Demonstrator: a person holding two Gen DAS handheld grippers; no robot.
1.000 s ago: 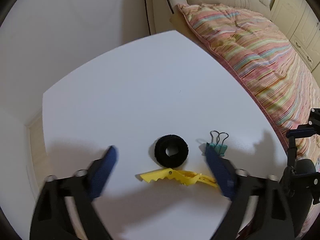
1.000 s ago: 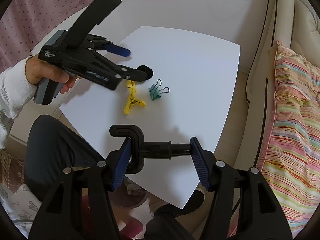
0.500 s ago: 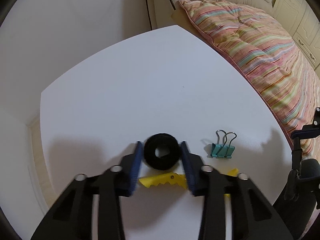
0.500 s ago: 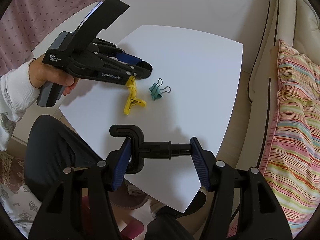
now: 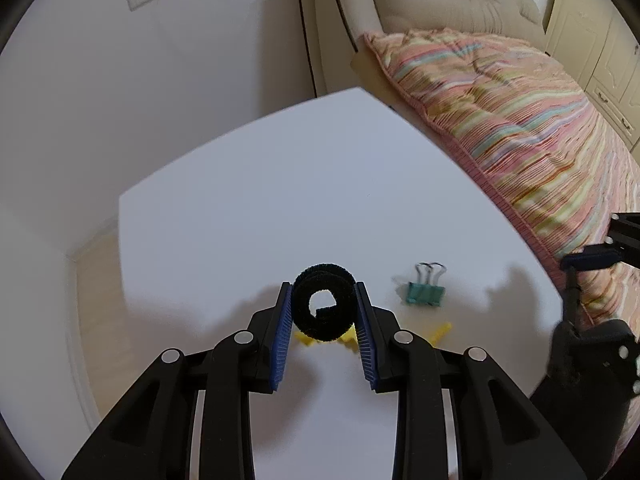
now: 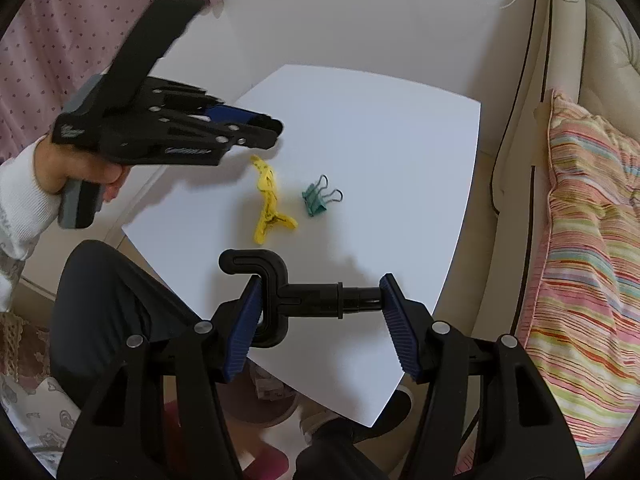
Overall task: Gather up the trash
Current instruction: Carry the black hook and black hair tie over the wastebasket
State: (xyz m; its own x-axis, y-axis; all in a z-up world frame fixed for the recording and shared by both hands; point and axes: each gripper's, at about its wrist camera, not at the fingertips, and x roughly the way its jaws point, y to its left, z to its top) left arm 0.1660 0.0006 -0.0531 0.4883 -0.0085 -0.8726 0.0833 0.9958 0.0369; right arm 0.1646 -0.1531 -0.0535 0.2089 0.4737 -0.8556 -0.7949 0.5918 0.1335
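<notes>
Sitting on the white table [image 6: 400, 128], the yellow clip [image 6: 269, 200] and green clip [image 6: 316, 200] lie just below the left gripper [image 5: 323, 312], whose jaws have just been closing and now squeeze the black fuzzy roll [image 5: 323, 307] in the air. The right gripper [image 6: 320, 312], half open, pinches a black hook piece [image 6: 280, 292] at the table's near edge. Only the right view shows a bin-like thing [image 6: 264, 404] under that edge, closer to the right hand.

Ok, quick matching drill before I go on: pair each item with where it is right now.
Items:
1. black fuzzy ring
2. yellow clip
3. green binder clip
4. black hooked part

Places:
A. between the right gripper fingers
B. on the table, handles up
C. between the left gripper fingers
D. flat on the table

Pairs: 1-C, 2-D, 3-B, 4-A
</notes>
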